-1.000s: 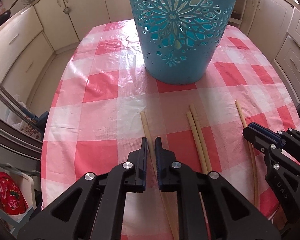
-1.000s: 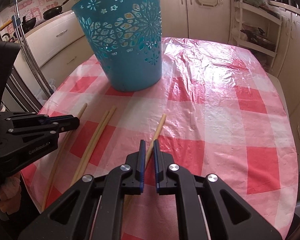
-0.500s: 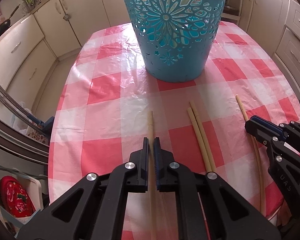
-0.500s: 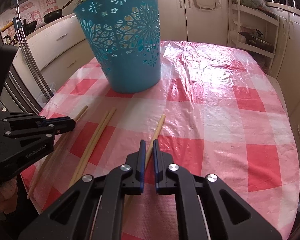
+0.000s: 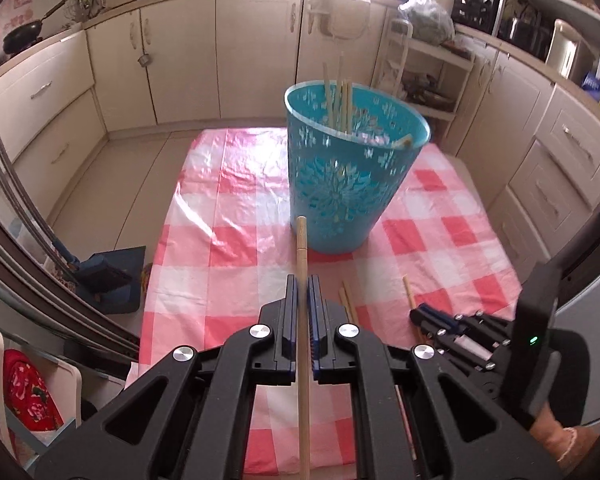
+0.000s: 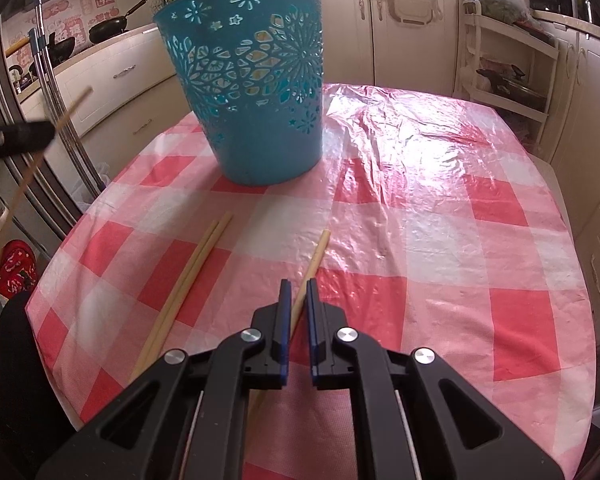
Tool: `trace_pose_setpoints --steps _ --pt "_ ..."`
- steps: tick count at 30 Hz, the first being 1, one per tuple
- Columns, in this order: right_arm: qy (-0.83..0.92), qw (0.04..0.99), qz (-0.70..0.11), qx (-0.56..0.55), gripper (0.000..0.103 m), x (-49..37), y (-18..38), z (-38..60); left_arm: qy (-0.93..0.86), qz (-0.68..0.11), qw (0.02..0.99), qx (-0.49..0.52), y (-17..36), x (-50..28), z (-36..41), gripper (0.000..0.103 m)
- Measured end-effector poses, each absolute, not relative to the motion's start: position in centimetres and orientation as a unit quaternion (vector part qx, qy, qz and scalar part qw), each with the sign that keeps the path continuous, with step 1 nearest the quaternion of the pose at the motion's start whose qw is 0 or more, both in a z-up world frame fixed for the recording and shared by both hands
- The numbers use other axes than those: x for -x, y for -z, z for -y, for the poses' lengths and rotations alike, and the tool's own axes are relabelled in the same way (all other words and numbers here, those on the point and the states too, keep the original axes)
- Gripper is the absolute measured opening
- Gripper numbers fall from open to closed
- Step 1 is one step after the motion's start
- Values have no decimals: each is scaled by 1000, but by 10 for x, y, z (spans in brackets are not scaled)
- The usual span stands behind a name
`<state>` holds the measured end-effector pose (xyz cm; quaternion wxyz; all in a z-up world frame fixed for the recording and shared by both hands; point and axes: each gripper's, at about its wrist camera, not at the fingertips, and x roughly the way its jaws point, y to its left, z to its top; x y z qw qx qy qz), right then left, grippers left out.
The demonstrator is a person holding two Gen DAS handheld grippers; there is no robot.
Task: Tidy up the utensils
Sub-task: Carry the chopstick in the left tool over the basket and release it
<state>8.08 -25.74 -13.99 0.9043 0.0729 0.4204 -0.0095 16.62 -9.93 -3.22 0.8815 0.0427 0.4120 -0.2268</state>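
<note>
Left gripper (image 5: 303, 280): clamped mid-chopstick (image 5: 302, 248) | right gripper (image 6: 296, 286): clamped on chopstick (image 6: 318, 250), frame centre | light, stiff, slippery; grip mid-length.

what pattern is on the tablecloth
Red-and-white checked plastic tablecloth, clearest in the right wrist view.

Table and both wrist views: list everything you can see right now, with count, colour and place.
Bin: one, teal, cut-out pattern, standing on the table's far half.
Chopsticks in bin: several, pale wood, leaning inside.
Paired chopsticks: two, pale wood, lying side by side on the cloth.
Tablecloth: one, red-and-white check, covering the table.
Wok: one, black, on the counter.
Left gripper: black, shut on a lifted chopstick.
Right gripper: black, shut on a chopstick lying on the cloth.
</note>
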Motion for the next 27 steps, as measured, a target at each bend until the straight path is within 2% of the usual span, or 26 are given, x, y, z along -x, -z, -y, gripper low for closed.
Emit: trace_pose_setpoints --steps 8,13,20,27 --pt "9 906 -418 -73 8 -78 140 257 240 -322 915 18 -63 -181 93 5" --pt "8 906 -417 -76 8 -78 140 258 230 -281 931 34 -91 -205 113 5" --pt "6 905 -416 -84 8 -78 140 260 195 -235 951 40 -103 -252 153 5" --pt "0 904 -416 -100 8 -78 141 265 168 -243 953 59 -75 -305 180 5"
